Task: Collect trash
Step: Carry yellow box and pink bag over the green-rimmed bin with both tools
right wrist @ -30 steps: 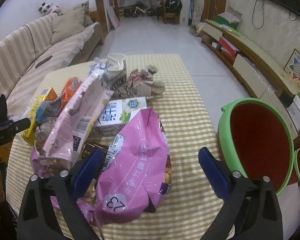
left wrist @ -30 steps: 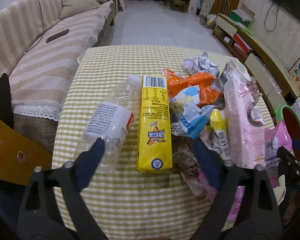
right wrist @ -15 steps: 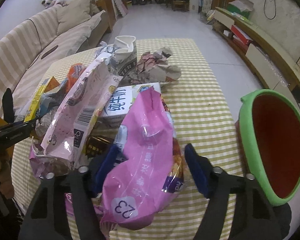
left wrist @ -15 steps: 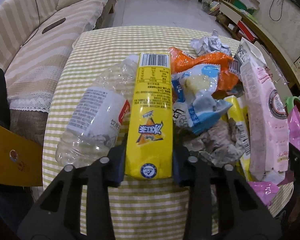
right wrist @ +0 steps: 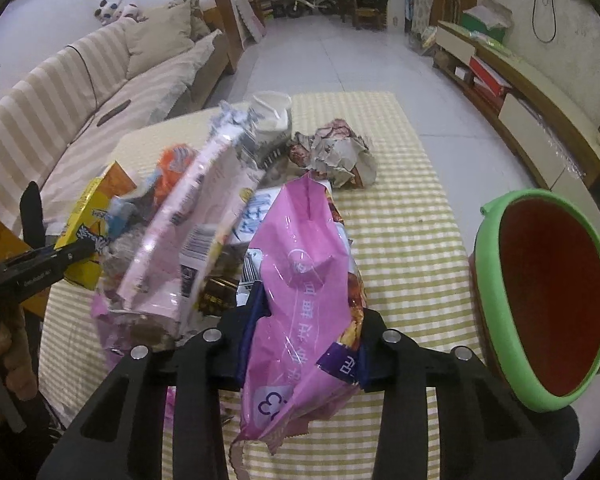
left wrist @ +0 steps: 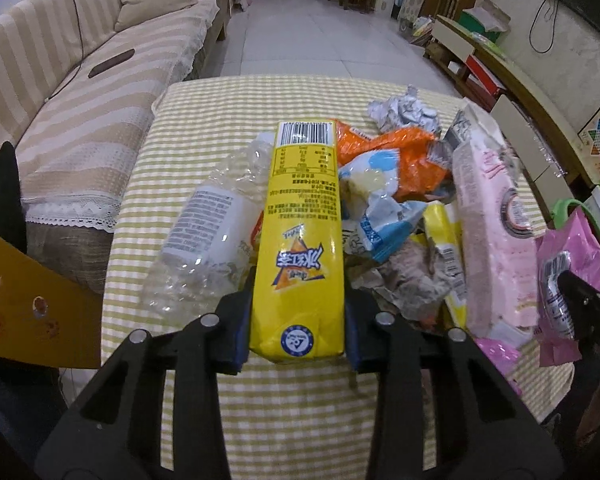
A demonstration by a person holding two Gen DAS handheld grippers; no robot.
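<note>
A heap of trash lies on the yellow-checked table [left wrist: 228,120]. In the left wrist view my left gripper [left wrist: 297,332] is shut on the near end of a yellow drink carton [left wrist: 302,220], its blue pads pressed on both sides. A crushed clear bottle [left wrist: 204,232] lies just left of the carton. In the right wrist view my right gripper [right wrist: 304,332] has its jaws closing on a bright pink snack bag [right wrist: 308,264], whose crumpled near end sits pinched between the pads. A green bin with a red inside [right wrist: 548,312] stands off the table's right edge.
Between the two held things lie a pale pink wrapper [left wrist: 492,216], an orange bag [left wrist: 396,156], a blue-white wrapper [left wrist: 380,216] and crumpled paper [left wrist: 404,108]. A striped sofa [left wrist: 72,80] runs along the left. A low TV cabinet [right wrist: 512,92] lines the right wall.
Both grippers went from wide open to closed: the left onto the yellow carton, the right onto the pink bag. Both items now sit a little higher in view.
</note>
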